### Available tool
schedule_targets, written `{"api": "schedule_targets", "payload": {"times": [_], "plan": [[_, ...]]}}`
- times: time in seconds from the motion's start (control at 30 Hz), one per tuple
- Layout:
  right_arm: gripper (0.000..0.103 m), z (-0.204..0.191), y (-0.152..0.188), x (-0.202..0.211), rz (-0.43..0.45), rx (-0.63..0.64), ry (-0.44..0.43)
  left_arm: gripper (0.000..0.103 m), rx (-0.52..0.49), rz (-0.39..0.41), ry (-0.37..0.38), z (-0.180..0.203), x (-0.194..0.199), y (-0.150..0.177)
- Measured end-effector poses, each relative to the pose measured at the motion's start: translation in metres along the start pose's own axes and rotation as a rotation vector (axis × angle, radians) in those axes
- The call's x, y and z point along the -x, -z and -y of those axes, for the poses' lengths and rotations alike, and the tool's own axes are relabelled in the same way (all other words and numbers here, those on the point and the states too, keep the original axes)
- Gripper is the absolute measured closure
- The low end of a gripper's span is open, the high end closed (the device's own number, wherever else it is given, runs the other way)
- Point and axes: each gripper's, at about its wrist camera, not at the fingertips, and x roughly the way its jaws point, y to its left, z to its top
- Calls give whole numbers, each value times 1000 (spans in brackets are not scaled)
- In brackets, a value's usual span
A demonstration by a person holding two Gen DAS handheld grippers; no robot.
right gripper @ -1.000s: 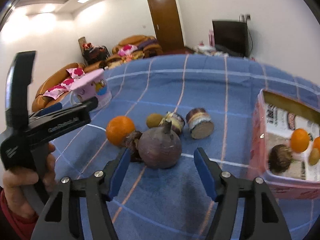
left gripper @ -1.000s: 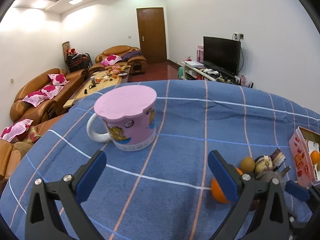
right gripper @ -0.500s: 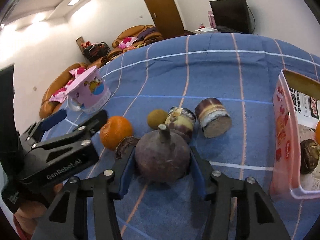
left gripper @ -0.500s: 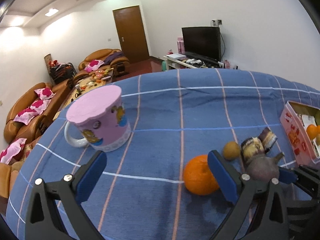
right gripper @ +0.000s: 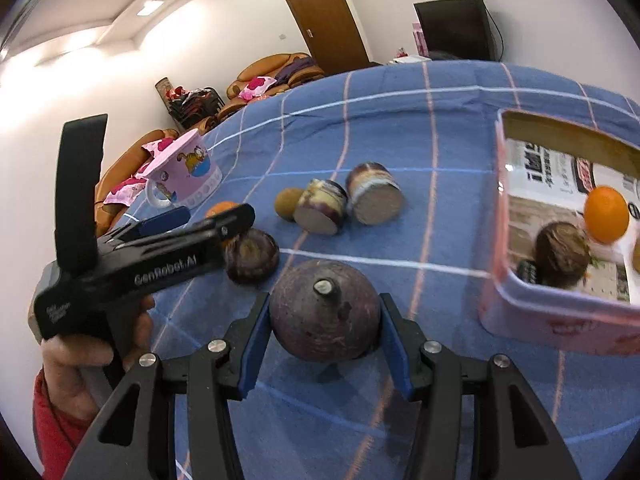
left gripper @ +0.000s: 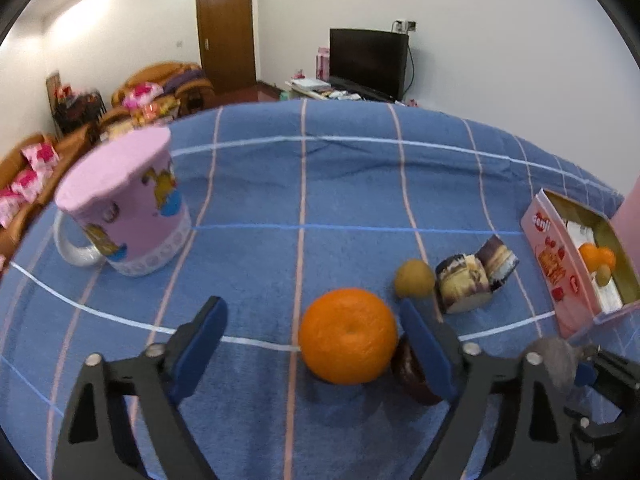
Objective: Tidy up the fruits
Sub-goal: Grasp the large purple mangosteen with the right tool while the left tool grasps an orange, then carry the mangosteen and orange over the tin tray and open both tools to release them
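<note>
Left wrist view: left gripper closing around orange on blue cloth, right pad beside it, left pad well apart, nothing pressed yet. Pink tin at right, holding fruit.

Right wrist view: right gripper clenched on dark purple fruit, stem up, just beside tin. Mug far left.

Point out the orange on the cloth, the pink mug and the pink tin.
orange [left gripper: 347, 335]: left wrist view, middle of its peel.
pink mug [left gripper: 132, 216]: left wrist view, its side wall.
pink tin [right gripper: 532, 312]: right wrist view, near outer wall.
</note>
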Motion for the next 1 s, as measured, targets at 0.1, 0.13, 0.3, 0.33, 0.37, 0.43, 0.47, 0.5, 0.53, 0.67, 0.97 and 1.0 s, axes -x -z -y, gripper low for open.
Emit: {"api": "schedule_targets", "payload": {"times": [0.1, 0.13, 0.3, 0.33, 0.37, 0.43, 0.47, 0.5, 0.53, 0.67, 0.97, 1.0], "plan": [[50, 0, -1, 0, 1, 2, 5, 30, 65, -34, 67, -9, -7, 0], [50, 0, 0, 0, 1, 7, 9, 33, 81, -40, 84, -11, -7, 1], [50, -2, -1, -3, 0, 14, 12, 55, 72, -27, 91, -6, -3, 3], [50, -2, 0, -3, 0, 15, 10, 56, 74, -18, 80, -6, 0, 4], [50, -3, 0, -2, 2, 18, 9, 56, 83, -5, 72, -8, 3, 4], [50, -2, 0, 1, 19, 19, 5, 56, 124, 74, 64, -15, 17, 6], [50, -3, -1, 6, 45, 25, 3, 56, 134, 118, 56, -16, 23, 5], [50, -4, -2, 10, 67, 36, 7, 56, 135, 172, 34, -16, 31, 5], [50, -5, -2, 16, 95, 47, 15, 56, 129, 231, 3, -14, 40, 6], [50, -9, -6, 37, 208, 93, 57, 56, 114, 376, -52, -4, 63, 12], [50, -5, -12, 51, 303, 178, 211, 56, 109, 388, -66, 14, 69, 20], [50, -5, -12, 51, 304, 179, 216, 56, 107, 383, -65, 18, 70, 21]]}}
